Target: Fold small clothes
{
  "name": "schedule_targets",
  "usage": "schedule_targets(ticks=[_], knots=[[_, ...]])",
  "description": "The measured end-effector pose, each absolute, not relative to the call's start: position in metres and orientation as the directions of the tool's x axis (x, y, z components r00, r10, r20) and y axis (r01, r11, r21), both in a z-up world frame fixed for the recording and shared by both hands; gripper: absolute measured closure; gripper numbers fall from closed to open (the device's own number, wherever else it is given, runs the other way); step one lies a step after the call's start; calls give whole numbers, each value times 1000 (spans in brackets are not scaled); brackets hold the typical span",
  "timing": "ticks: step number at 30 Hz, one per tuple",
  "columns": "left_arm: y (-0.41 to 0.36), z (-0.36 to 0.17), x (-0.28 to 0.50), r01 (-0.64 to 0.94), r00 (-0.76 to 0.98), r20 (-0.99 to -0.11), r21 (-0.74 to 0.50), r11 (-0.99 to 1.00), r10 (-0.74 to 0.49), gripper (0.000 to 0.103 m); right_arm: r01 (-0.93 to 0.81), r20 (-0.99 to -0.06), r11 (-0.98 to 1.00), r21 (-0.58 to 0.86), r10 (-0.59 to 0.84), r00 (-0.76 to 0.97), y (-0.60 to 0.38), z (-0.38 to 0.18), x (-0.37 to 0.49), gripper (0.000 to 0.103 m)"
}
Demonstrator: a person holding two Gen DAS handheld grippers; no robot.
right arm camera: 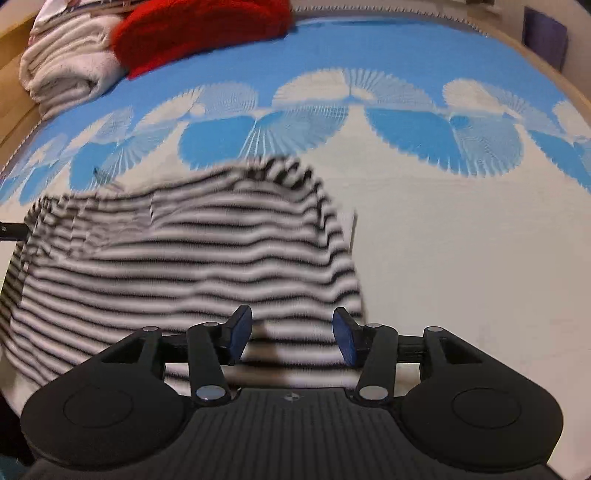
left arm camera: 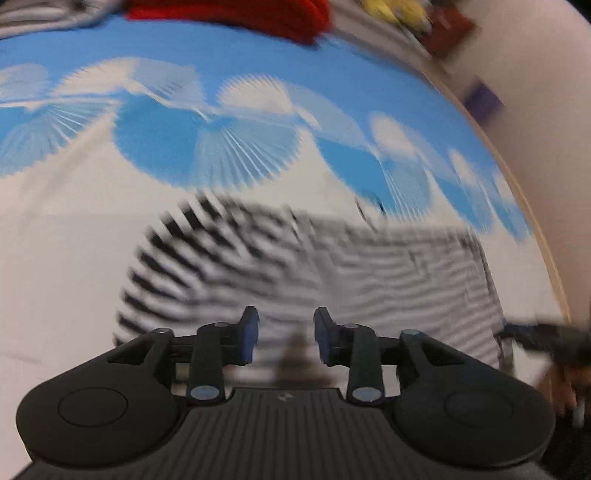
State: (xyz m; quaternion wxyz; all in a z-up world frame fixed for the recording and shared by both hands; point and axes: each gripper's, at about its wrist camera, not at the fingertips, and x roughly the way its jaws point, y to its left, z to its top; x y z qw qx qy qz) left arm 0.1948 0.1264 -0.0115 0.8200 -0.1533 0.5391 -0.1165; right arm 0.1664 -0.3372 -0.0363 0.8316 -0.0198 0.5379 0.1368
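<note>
The left claw [left arm camera: 284,336] hangs open, empty, above the blurred striped garment [left arm camera: 332,266].

Soft knitted striped garment [right arm camera: 184,266] lies on the smooth matt printed cloth cover [right arm camera: 461,258]; beyond the cover's blue band, fluffy red fabric [right arm camera: 199,33] beside plush cream towel [right arm camera: 66,70].

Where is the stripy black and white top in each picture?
Left wrist view: the stripy top lies in the lower middle and right, just past the open fingers.
Right wrist view: the stripy top fills the left and middle, again just past the open fingers.
Shared landmark: the red cloth at the top edge, on the far end of the blue and white cover.
</note>
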Motion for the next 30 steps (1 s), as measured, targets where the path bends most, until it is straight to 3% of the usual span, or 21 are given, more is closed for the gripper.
schedule_targets(ticks=[2,4,9,13,17,22,24,27,30], knots=[[109,-28,187,119,306,-903,-277,953,-301,56,-268,-939,962,44,132,318,-332,-55,160,52],[95,-46,178,175,267,-949,-123,977,-167,53,-269,-944,963,15,102,313,-332,-60,158,43],[96,2,153,163,440,-891,-46,986,-115,50,-170,-871,985,25,105,480,-341,-22,141,48],[102,50,125,76,552,-831,-37,996,-73,34,-121,-752,988,97,153,641,-340,18,109,48],[98,76,84,-13,619,-785,-44,999,-27,19,-137,-690,983,121,182,700,-320,35,75,48],[93,64,24,-141,666,-746,-149,979,-18,19,-101,-682,986,132,164,713,-297,30,38,48],[91,57,16,-165,612,-791,-112,980,13,19,-83,-689,988,126,148,709,-290,25,32,48],[98,68,10,-182,671,-738,-68,981,73,19,-105,-709,988,114,155,688,-278,16,30,48],[111,64,12,-218,658,-747,-69,974,94,19,-115,-731,992,52,116,673,-267,9,32,48]])
